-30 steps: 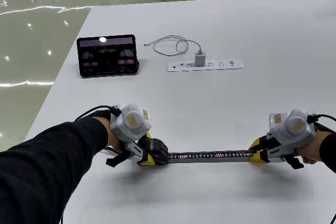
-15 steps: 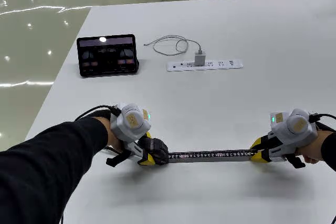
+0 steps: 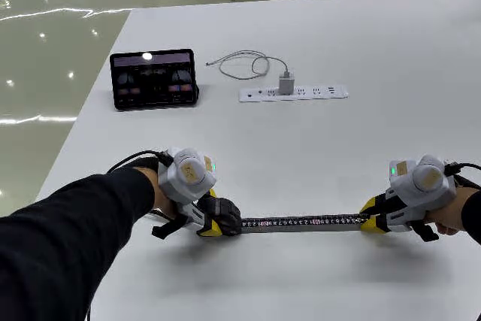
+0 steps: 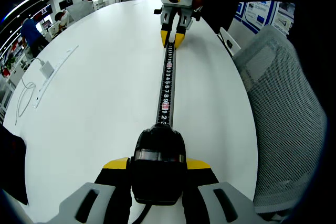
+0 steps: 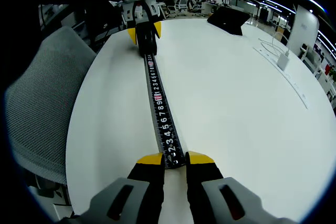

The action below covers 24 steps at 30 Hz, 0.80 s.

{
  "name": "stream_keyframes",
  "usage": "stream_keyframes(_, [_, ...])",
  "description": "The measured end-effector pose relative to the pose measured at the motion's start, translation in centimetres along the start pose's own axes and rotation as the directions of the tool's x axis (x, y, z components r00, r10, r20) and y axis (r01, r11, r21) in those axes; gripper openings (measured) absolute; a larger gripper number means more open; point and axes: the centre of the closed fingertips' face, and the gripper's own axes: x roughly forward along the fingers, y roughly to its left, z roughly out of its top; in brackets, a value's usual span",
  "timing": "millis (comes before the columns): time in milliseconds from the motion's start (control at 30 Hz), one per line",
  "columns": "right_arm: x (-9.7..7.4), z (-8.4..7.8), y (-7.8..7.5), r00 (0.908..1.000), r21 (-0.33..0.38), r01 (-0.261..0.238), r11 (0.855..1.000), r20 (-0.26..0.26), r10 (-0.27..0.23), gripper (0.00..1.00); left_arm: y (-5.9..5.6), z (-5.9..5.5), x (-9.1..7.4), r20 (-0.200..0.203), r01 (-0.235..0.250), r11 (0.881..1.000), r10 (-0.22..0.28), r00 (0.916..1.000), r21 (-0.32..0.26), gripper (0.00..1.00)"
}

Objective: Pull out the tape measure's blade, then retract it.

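**Blade drawn out between both grippers**

The white table (image 3: 338, 155) is smooth and matte, standing on a glossy floor (image 3: 45, 35) that shows past its left edge. I have plenty of open room ahead. The dark tablet (image 3: 154, 79), the white power strip (image 3: 316, 93), the plugged-in charger (image 3: 286, 83) and its looped cable (image 3: 240, 65) all sit well apart from my work, towards the far side. A grey mesh chair (image 4: 278, 114) stands just off the near edge.

My left gripper (image 3: 216, 219) is clamped on the tape measure case (image 4: 157, 166), a rounded black body held between the yellow-tipped jaws. The blade (image 3: 301, 222) runs straight from the case across the near part of the table to my right gripper (image 5: 175, 158), whose yellow-tipped jaws are closed on its end. In the right gripper view I read single black digits along the pale strip, 3, 4 and 5 closest to the jaws, with small red figures further along. I cannot tell whether the blade touches the table or sits just above it.
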Motion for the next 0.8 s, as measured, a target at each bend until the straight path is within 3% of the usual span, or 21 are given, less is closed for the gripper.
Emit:
stream_keyframes(533, [0.20, 0.08, 0.04, 0.9995, -0.021, -0.005, 1.000, -0.030, 0.004, 0.11, 0.03, 0.10, 0.00, 0.011, 0.004, 1.000, -0.004, 0.9999, -0.005, 0.33])
stream_keyframes(800, [0.34, 0.04, -0.07, 0.9993, 0.006, 0.008, 1.000, -0.038, -0.007, 0.12, 0.02, 0.16, 0.03, 0.021, 0.005, 1.000, -0.005, 0.9998, -0.005, 0.33])
